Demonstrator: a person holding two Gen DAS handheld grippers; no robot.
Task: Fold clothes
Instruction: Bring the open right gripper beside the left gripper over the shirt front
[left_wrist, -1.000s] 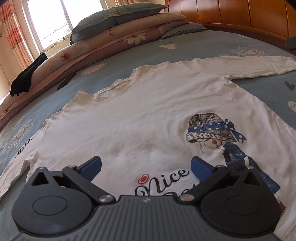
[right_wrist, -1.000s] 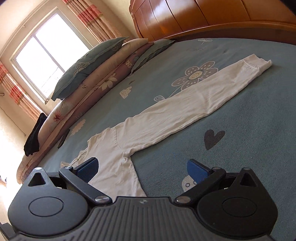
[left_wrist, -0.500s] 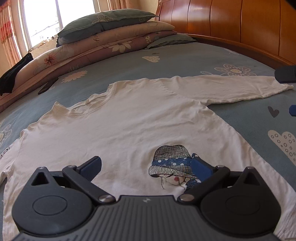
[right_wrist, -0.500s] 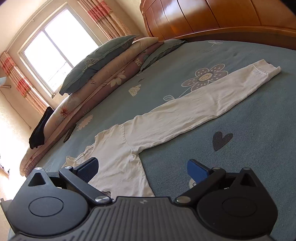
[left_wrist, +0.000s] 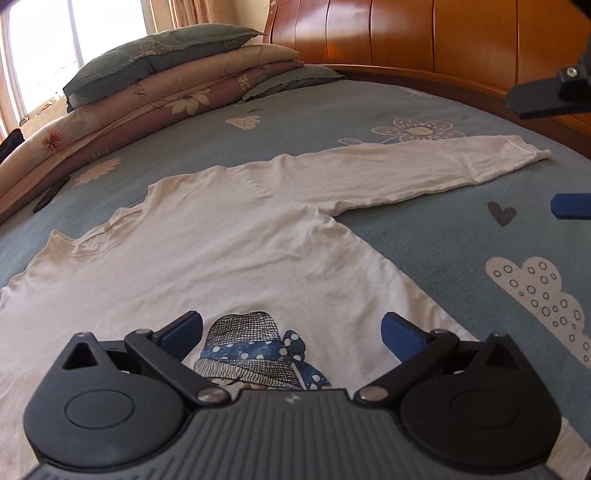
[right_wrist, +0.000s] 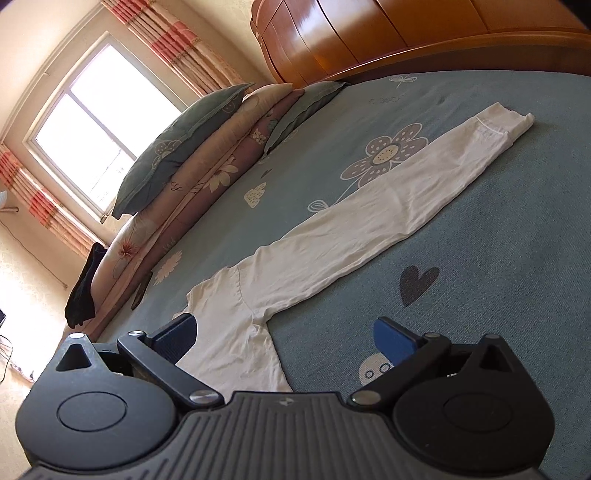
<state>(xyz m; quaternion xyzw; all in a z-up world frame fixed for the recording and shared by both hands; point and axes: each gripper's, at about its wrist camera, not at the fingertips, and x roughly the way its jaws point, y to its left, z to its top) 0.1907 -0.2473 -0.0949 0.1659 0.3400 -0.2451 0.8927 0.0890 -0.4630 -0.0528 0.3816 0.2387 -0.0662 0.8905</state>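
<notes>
"Nice" lettering gone; shirt (left_wrist: 229, 258) print unlettered.

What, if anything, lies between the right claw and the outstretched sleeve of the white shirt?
Nothing visible. Only bare blue bedsheet separates the open right claw from the sleeve, which lies flat and uncovered. The stacked pillows sit well off to the side.

**A home bedroom**

A bed with a blue patterned sheet (right_wrist: 480, 258) and a wooden headboard (left_wrist: 443, 37) carries stacked pillows and folded quilts (right_wrist: 207, 155); striped curtains (right_wrist: 173, 40) frame a sunlit window (right_wrist: 99, 125).
</notes>
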